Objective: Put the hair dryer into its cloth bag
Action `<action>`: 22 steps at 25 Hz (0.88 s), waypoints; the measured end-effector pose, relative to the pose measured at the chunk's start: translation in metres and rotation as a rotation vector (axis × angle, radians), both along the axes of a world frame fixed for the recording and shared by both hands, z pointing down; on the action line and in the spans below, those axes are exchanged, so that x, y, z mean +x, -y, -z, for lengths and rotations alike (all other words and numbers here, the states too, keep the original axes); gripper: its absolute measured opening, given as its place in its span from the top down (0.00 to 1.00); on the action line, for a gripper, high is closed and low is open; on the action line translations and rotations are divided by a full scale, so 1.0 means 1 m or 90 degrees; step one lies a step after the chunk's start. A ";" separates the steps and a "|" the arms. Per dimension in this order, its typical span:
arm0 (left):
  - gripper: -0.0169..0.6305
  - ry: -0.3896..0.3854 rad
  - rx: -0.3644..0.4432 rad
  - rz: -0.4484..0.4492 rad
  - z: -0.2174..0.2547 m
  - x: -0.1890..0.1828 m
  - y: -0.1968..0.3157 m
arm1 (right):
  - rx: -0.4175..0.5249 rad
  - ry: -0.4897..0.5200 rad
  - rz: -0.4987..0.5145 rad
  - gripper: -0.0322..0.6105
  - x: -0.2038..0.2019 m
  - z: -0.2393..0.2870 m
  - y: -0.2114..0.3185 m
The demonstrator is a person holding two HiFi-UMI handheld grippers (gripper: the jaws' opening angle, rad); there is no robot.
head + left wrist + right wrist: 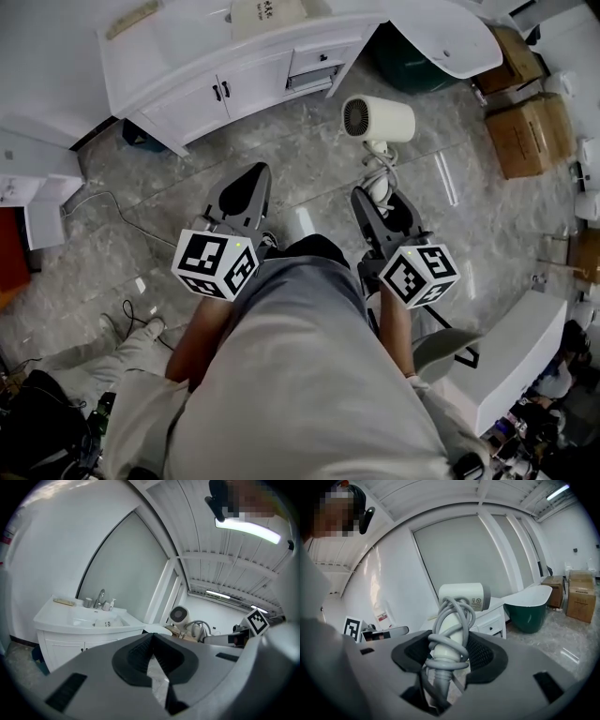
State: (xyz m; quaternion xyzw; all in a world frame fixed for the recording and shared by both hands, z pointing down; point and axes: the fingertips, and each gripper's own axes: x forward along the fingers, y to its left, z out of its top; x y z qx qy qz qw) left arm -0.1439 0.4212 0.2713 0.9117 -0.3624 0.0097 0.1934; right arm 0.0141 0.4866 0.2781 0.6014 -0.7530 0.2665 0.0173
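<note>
the right gripper (450,649) is clamped on the handle of the white hair dryer (461,597). its own view shows this best: the dark ribbed pads press the handle from both sides, and the grey cord (451,620) is wound round the handle in several loops, with the cord's end running down between the jaws. the dryer's barrel stands above the jaws, with a small printed label on its side.

the head view adds what that view cannot: the dryer is carried out in front of the person, above the grey marble floor (309,159), its round rear grille facing up toward the camera.

the left gripper (152,638) is closed and holds nothing. in the left gripper view its pads meet at the tips, and only a sliver of floor shows in the gap below them. this view also catches the dryer from the side, off to the right, with the right gripper's marker cube (257,620) near it.

the left gripper view alone shows the top of the white vanity (84,620), with its basin, a tap (100,598) and small bottles beside it. from the head view only the vanity's curved front and dark door handles can be made out.

the right gripper view shows a bathtub (529,606), white inside and dark green outside, and cardboard boxes (581,597) on the floor beyond it; the head view places both at the upper right.
</note>
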 end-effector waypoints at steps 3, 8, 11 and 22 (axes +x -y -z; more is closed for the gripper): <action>0.96 0.003 -0.006 0.007 -0.006 -0.004 0.011 | -0.007 0.003 0.005 0.59 0.000 -0.006 0.014; 0.96 0.012 -0.012 0.031 -0.013 -0.007 0.047 | -0.014 0.015 0.023 0.59 0.004 -0.017 0.057; 0.96 0.014 -0.006 0.044 -0.015 -0.002 0.073 | -0.004 0.017 0.036 0.59 0.012 -0.019 0.090; 0.96 0.020 0.005 0.118 -0.013 0.064 0.229 | 0.047 0.027 0.133 0.59 0.077 -0.010 0.271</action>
